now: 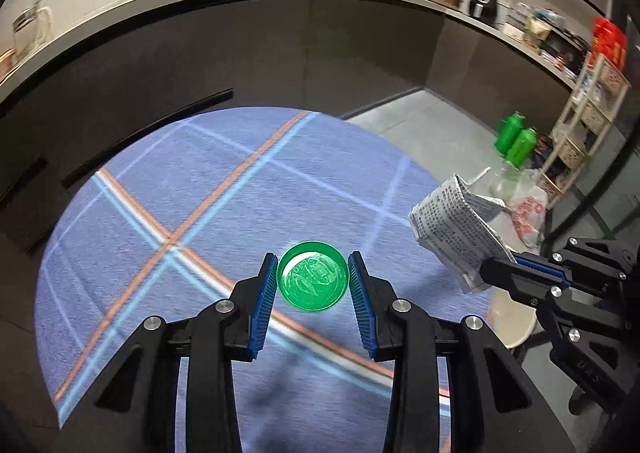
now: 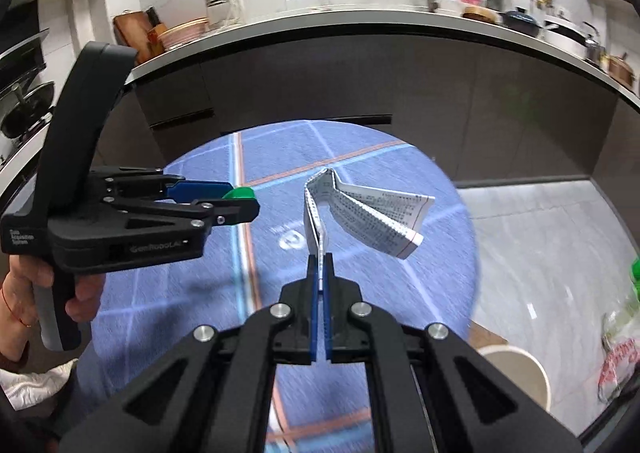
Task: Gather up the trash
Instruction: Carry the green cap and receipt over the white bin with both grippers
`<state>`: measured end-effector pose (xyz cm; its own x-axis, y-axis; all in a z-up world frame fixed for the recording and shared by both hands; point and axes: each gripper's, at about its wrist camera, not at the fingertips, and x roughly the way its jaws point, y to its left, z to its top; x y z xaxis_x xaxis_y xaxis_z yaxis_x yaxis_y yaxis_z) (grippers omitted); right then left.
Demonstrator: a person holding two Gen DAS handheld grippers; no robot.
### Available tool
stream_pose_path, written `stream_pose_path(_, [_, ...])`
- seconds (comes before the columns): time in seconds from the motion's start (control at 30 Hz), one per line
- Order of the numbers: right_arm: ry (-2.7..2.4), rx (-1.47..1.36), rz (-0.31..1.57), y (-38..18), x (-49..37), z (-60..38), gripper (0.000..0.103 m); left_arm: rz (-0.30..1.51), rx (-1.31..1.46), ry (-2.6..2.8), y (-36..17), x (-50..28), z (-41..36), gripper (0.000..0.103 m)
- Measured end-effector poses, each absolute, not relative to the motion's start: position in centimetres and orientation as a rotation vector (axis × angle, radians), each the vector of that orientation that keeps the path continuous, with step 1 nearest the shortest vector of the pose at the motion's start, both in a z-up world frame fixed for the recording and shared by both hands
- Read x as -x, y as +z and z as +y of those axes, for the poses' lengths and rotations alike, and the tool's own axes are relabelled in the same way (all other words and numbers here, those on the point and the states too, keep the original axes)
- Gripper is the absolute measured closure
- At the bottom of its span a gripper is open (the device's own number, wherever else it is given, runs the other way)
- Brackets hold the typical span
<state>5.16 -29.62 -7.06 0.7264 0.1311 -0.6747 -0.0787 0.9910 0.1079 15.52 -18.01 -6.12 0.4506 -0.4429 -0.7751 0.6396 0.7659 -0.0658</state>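
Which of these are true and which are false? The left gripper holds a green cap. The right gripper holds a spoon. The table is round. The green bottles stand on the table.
1. The left gripper holds a green cap. True: the cap sits squeezed between its blue pads.
2. The right gripper holds a spoon. False: it is pinched shut on a folded printed paper.
3. The table is round. True: its blue cloth with crossing stripes has a curved edge.
4. The green bottles stand on the table. False: they stand on the floor beside a shelf rack.

Blue tablecloth (image 1: 240,193), green bottles (image 1: 516,137)
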Motion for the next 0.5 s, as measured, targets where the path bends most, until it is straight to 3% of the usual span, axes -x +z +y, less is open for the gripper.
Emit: stream_pose_path(0.5, [-0.124,-0.187,0.821,-10.7,4.2,-39.0,0.099,0.889,-0.352,-0.899,-7.7,-7.4,-28.4,0.069])
